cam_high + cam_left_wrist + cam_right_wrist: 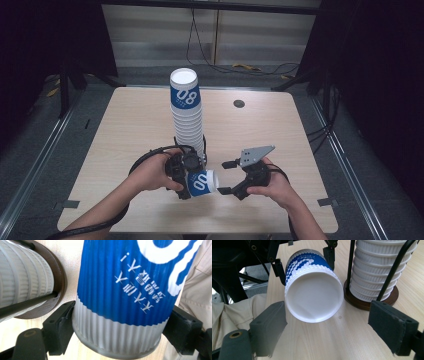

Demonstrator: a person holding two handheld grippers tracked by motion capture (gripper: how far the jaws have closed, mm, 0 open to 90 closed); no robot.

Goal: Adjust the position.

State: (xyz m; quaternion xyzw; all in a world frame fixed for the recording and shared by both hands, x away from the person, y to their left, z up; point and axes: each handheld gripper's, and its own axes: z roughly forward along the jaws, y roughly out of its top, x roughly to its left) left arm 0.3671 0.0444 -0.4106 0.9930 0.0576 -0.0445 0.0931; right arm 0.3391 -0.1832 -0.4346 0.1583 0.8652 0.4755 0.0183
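Bare table (270, 130) lies open beyond and to the outer side of the right gripper (226, 177); between its spread jaws the lying cup (201, 181) blocks the way, with the cup stack (187, 112) just past it

cup (120, 302): ribbed matt paper | table (135, 125): smooth pale wood-look | jaws: matt black

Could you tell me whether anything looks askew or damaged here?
Nothing looks damaged. The blue-and-white ribbed paper cup lies sideways only because the left gripper clamps it; the tall cup stack stands upright on its wooden base.
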